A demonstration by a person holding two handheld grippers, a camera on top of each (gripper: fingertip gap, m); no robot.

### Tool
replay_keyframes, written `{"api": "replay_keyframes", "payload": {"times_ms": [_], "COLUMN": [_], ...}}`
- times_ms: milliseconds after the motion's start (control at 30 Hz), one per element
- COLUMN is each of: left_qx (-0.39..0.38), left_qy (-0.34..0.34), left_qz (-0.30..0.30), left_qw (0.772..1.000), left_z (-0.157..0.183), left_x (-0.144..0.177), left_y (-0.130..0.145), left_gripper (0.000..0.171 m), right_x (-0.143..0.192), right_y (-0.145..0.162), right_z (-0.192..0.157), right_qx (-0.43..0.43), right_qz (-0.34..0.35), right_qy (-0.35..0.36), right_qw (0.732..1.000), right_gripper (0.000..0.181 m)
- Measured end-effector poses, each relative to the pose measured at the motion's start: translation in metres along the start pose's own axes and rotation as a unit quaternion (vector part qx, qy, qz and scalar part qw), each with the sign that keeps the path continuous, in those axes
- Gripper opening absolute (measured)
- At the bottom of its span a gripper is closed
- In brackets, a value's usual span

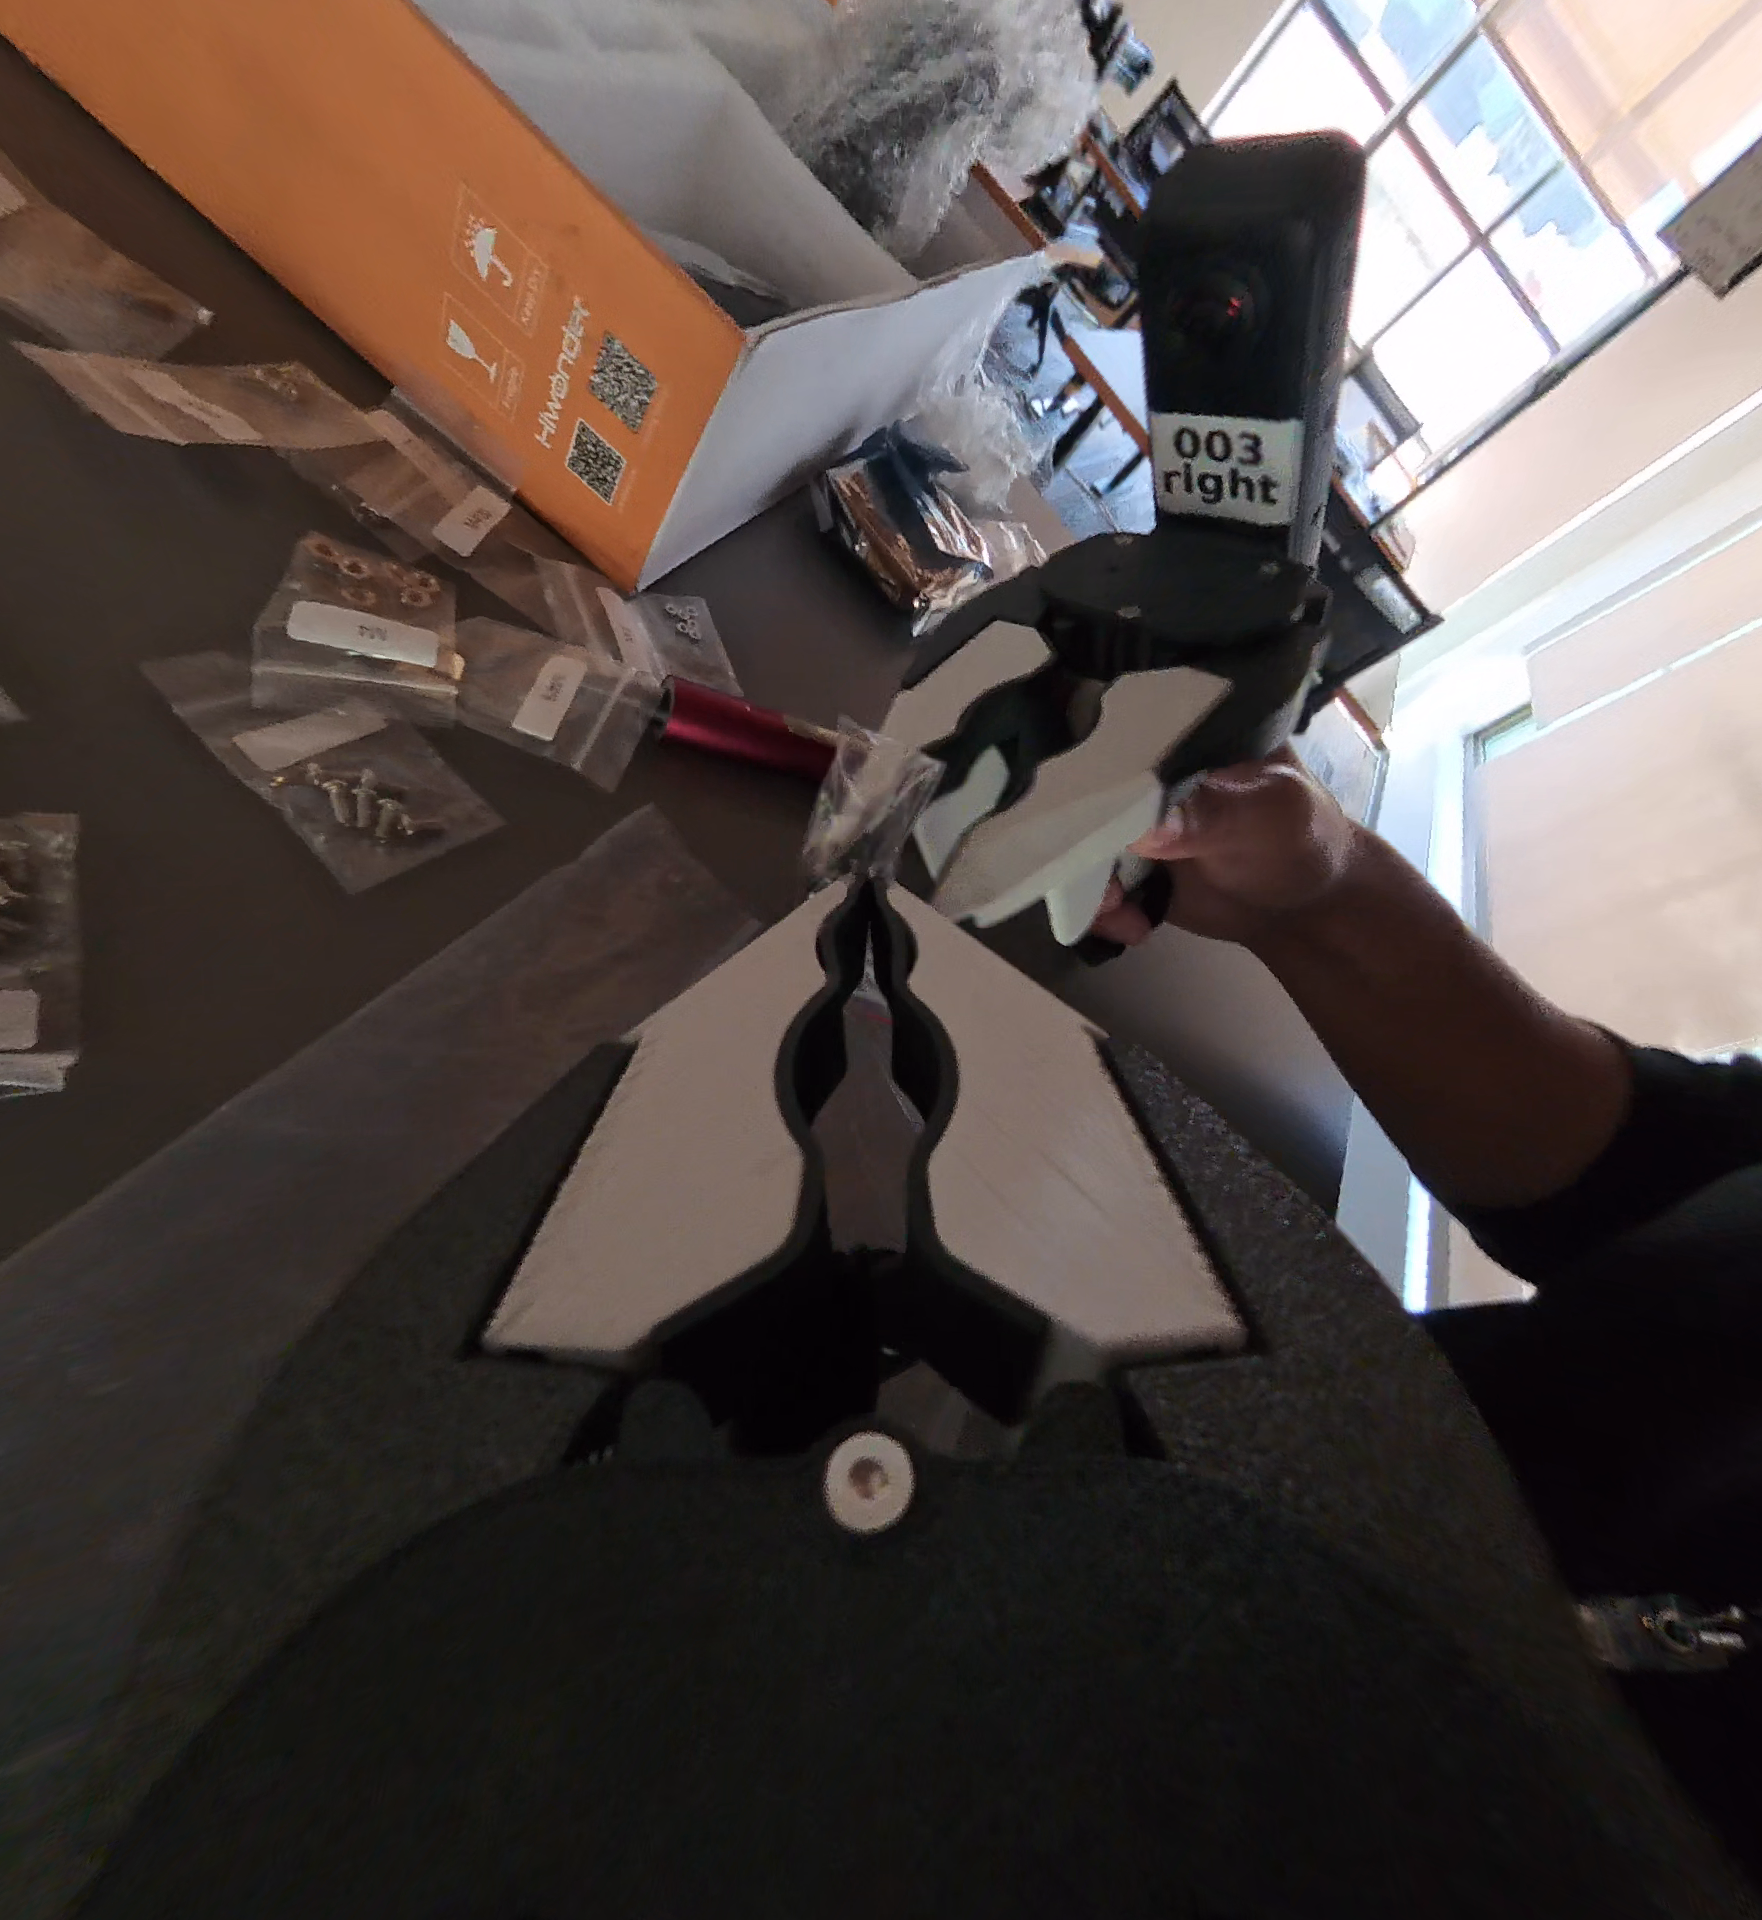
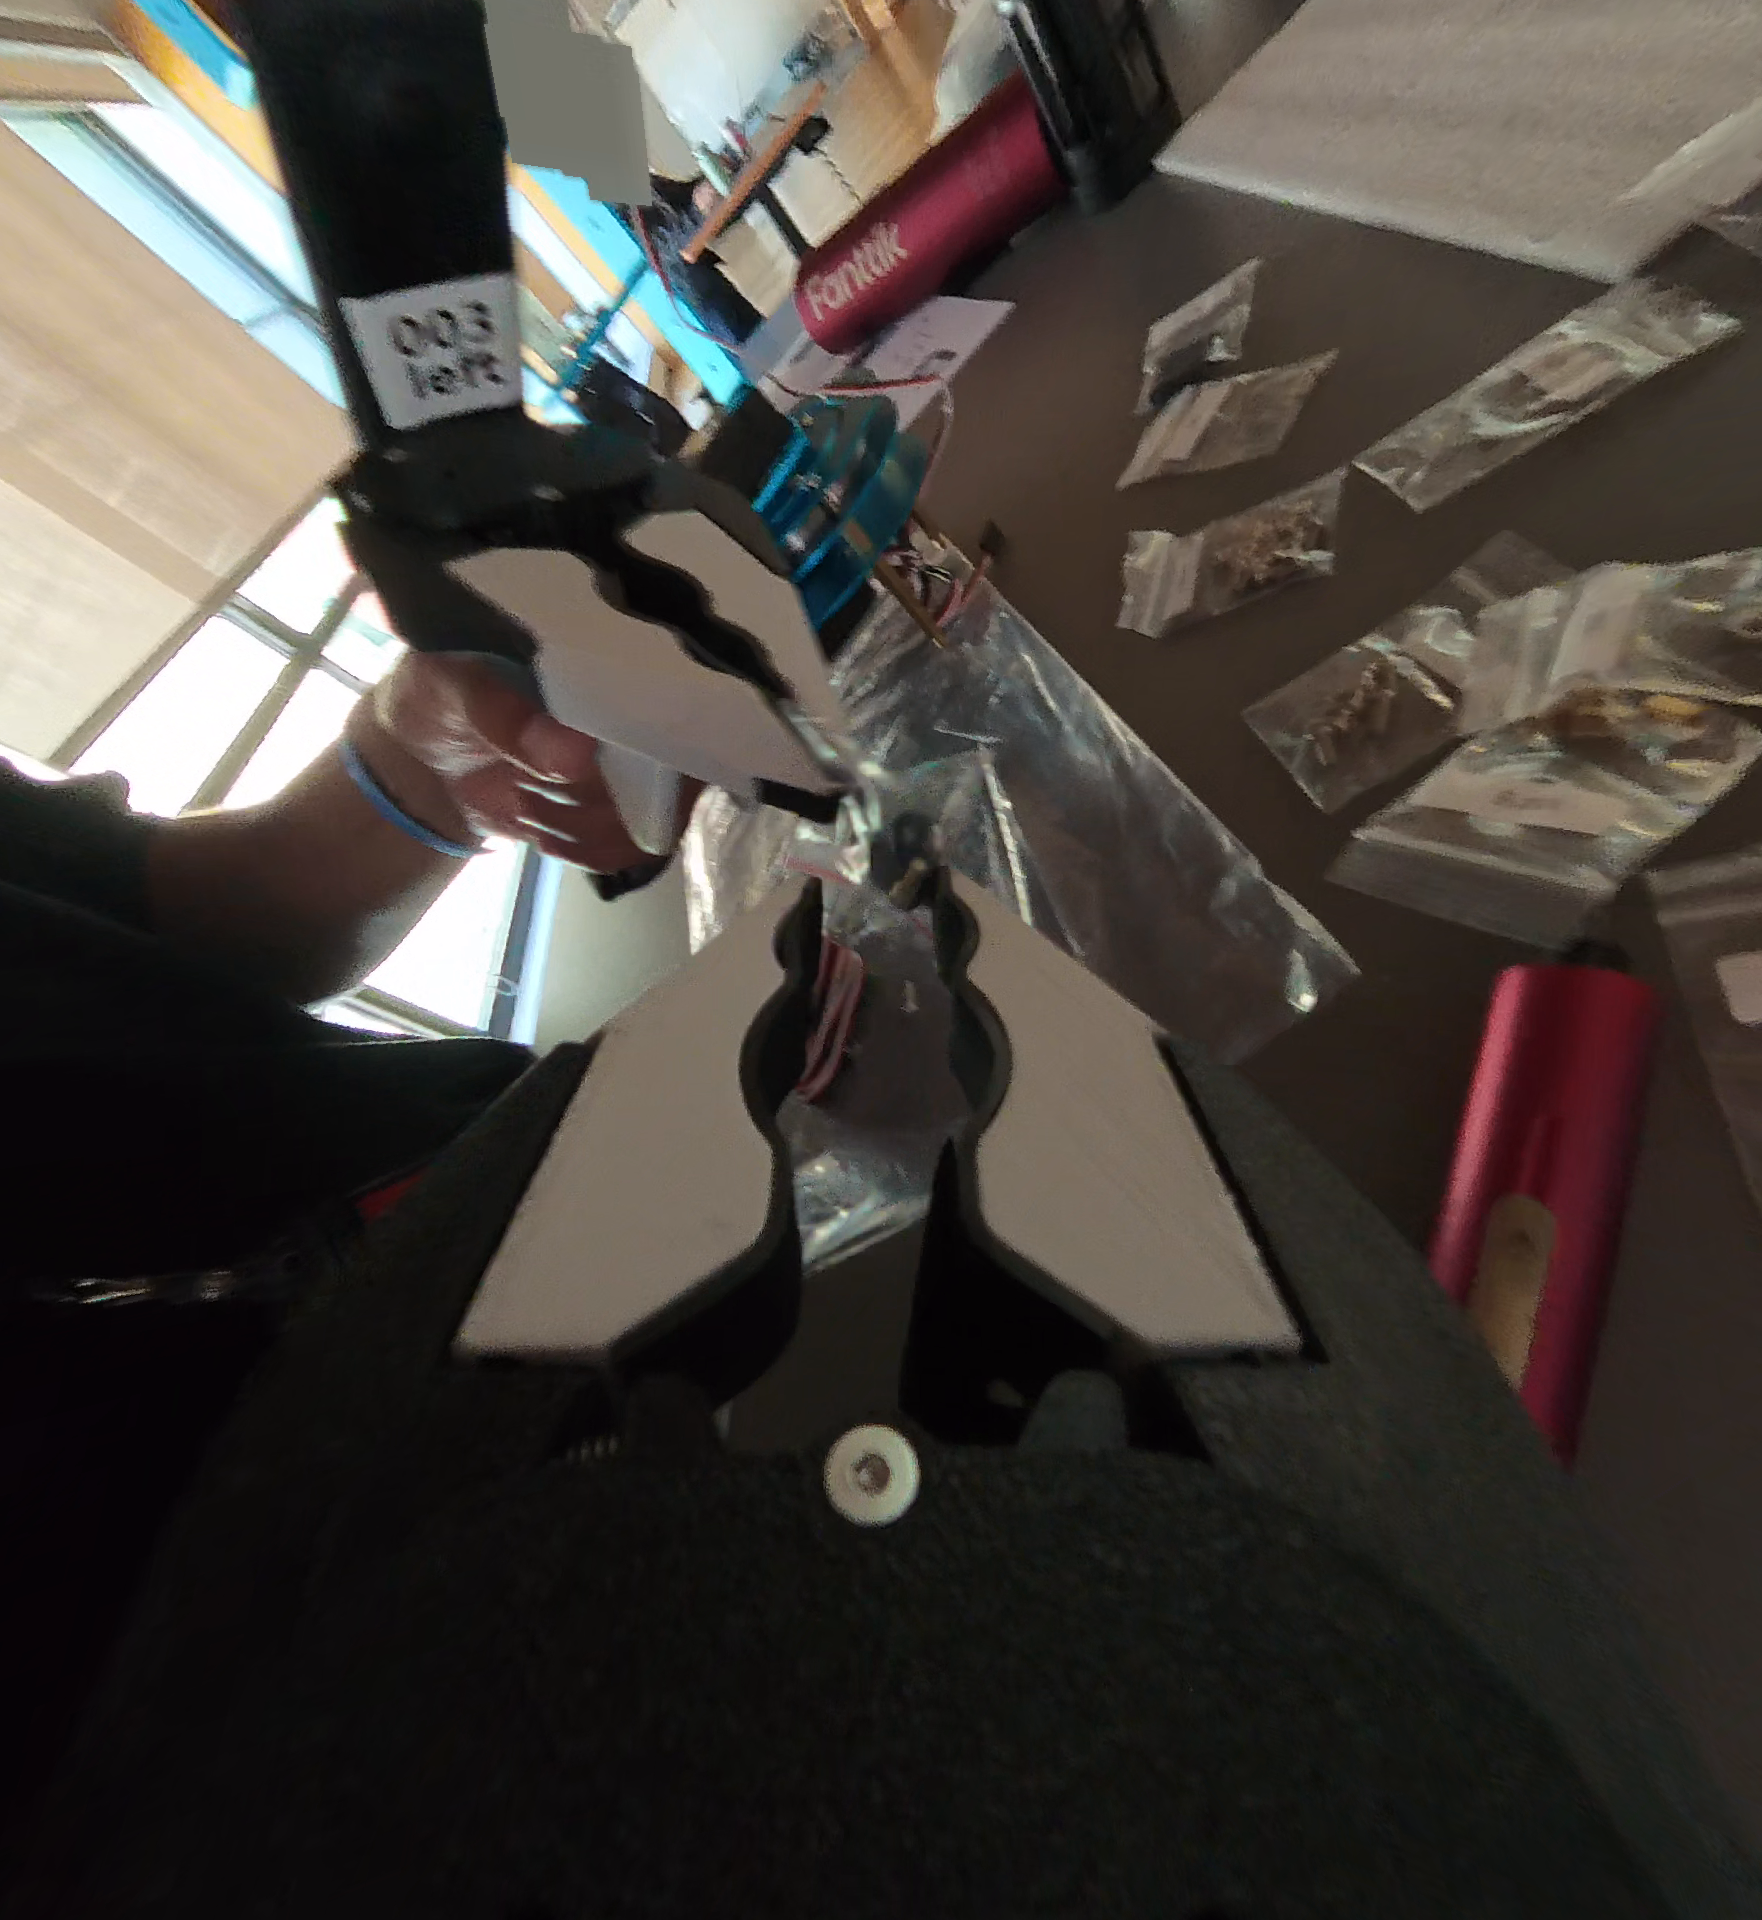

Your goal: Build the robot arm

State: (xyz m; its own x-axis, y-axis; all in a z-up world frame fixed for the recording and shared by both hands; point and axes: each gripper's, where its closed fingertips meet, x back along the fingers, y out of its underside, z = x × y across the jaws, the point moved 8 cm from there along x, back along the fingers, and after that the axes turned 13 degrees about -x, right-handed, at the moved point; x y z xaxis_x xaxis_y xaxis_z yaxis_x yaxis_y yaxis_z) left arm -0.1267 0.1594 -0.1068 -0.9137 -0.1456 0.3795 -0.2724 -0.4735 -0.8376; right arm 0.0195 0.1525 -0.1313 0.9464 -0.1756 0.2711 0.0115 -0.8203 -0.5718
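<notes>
Left gripper (image 1: pixel 869 894) fills lower frame, fingers pinched together on a small clear bag (image 1: pixel 872 800) at centre. Right gripper (image 2: pixel 882 894) slightly apart around the same bag's contents; grip unclear. Orange box (image 1: pixel 368 229) upper left, parts bags (image 1: pixel 357 717) on dark tabletop (image 1: pixel 181 935), red cylinder (image 1: pixel 742 727) mid-frame.

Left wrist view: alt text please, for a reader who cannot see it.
The left gripper, jaws closed, pinches a small clear plastic bag, with the hand-held right gripper at the bag's other side. Behind, labelled screw bags, a red cylinder and an orange box lie on a dark table.
</notes>
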Motion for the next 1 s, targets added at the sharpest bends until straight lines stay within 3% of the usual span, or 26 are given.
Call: {"api": "replay_keyframes", "payload": {"times_ms": [133,233,467,567,800,1000], "left_qx": [0.019,0.024,0.049,0.057,0.047,0.063], "left_qy": [-0.008,0.001,0.02,0.01,-0.009,-0.011], "left_qz": [0.005,0.006,0.03,0.024,0.01,0.013], "left_qw": [1.0,1.0,0.998,0.998,0.999,0.998], "left_z": [-0.005,-0.003,-0.003,-0.007,-0.008,-0.011], "left_x": [-0.004,-0.006,-0.003,-0.005,-0.005,-0.006], "left_y": [0.003,0.003,-0.001,0.003,0.009,0.01], "left_gripper": [0.0,0.0,0.0,0.0,0.0,0.0], "right_x": [0.0,0.003,-0.002,-0.003,-0.003,-0.006], "right_y": [0.0,0.003,0.006,0.001,0.007,0.005], "right_z": [-0.008,-0.003,0.004,-0.01,0.002,0.007], "right_qx": [-0.009,-0.019,-0.015,-0.018,-0.027,-0.036], "right_qz": [0.015,0.02,-0.003,0.029,0.005,-0.001], "right_qy": [-0.042,-0.02,0.064,-0.011,0.047,0.073], "right_qw": [0.999,0.999,0.998,0.999,0.999,0.997], "right_gripper": [0.016,0.013,0.033,0.02,0.024,0.012]}}
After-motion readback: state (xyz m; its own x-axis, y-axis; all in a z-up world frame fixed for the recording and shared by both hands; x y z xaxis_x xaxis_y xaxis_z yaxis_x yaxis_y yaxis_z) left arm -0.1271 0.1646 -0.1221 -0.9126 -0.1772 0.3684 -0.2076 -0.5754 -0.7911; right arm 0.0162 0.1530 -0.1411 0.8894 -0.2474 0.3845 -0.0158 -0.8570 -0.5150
